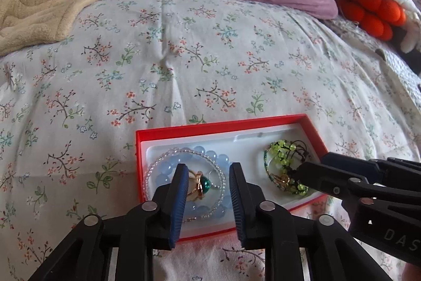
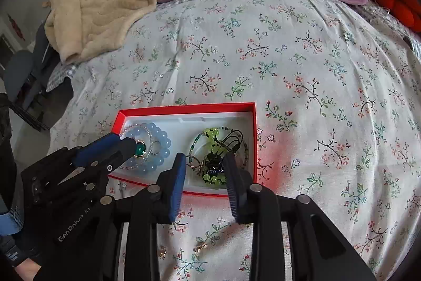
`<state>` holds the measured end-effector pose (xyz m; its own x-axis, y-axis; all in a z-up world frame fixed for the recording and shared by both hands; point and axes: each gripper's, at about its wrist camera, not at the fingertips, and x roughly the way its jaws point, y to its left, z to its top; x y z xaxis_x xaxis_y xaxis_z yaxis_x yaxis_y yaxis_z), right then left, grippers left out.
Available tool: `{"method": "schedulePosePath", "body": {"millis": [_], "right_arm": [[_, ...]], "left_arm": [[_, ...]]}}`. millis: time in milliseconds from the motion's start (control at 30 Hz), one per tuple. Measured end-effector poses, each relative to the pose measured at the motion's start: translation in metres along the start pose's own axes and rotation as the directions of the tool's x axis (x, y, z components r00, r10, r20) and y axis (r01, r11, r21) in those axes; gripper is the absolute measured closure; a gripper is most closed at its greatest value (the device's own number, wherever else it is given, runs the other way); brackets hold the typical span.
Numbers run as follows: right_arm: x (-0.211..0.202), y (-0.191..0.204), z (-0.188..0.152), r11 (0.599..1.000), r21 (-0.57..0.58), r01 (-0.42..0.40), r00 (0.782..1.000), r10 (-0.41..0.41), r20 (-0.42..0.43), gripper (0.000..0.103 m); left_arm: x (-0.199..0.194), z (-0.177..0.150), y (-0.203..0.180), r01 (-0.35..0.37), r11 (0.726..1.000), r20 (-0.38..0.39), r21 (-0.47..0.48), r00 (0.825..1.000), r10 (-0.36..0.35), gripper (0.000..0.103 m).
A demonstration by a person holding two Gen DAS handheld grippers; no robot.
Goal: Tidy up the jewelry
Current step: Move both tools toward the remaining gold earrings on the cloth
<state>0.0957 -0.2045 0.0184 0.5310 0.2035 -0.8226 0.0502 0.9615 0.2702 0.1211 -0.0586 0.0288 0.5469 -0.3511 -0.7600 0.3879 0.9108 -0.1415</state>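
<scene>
Red box (image 1: 223,127) on floral bedspread (image 1: 184,57): blue bead bracelet (image 1: 163,179) and green-stoned ring (image 1: 204,185) were held at left, green beaded tangle (image 2: 218,149) at right. Left gripper (image 1: 208,192) and right gripper (image 2: 204,177) were poised over these, jaws parted, empty. Risk judged: strands could be snagged, box dragged.

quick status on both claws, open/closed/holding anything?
Left claw: open, holding nothing, hanging over the green-stone ring inside the blue bead bracelet.
Right claw: open, holding nothing, over the green bead jewelry in the red box.
</scene>
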Motion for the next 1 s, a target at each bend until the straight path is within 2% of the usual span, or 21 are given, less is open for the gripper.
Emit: {"method": "schedulePosePath", "body": {"millis": [67, 200, 367, 433, 567, 700, 1000], "right_arm": [[-0.006, -0.001, -0.001, 1.0, 0.002, -0.001, 1.0, 0.001, 0.008, 0.062], [-0.017, -0.005, -0.005, 1.0, 0.007, 0.004, 1.0, -0.004, 0.007, 0.06], [-0.028, -0.009, -0.016, 1.0, -0.013, 0.029, 1.0, -0.029, -0.005, 0.055], [-0.032, -0.01, -0.021, 0.999, -0.023, 0.041, 0.999, -0.041, -0.014, 0.053], [-0.036, -0.014, -0.032, 0.998, -0.026, 0.059, 0.998, -0.06, -0.036, 0.045], [-0.036, -0.02, -0.044, 0.995, -0.03, 0.095, 0.993, -0.097, -0.068, 0.033], [-0.031, -0.026, -0.067, 0.975, -0.106, 0.196, 0.97, -0.208, -0.126, 0.027]], "left_arm": [[-0.004, -0.001, 0.001, -0.012, 1.0, -0.002, 0.002, 1.0, 0.012, 0.062], [-0.012, -0.005, 0.001, -0.022, 1.0, -0.007, 0.012, 1.0, 0.022, 0.054], [-0.023, -0.012, 0.005, -0.031, 0.999, -0.012, 0.007, 0.999, 0.031, 0.032], [-0.027, -0.015, 0.009, -0.025, 1.0, -0.019, -0.005, 1.0, 0.025, 0.027], [-0.032, -0.023, 0.016, -0.033, 0.999, -0.034, -0.026, 0.999, 0.032, 0.014], [-0.034, -0.032, 0.022, -0.069, 0.997, -0.063, -0.034, 0.996, 0.066, 0.009], [-0.03, -0.061, 0.029, -0.098, 0.995, -0.168, -0.005, 0.981, 0.096, 0.007]]}}
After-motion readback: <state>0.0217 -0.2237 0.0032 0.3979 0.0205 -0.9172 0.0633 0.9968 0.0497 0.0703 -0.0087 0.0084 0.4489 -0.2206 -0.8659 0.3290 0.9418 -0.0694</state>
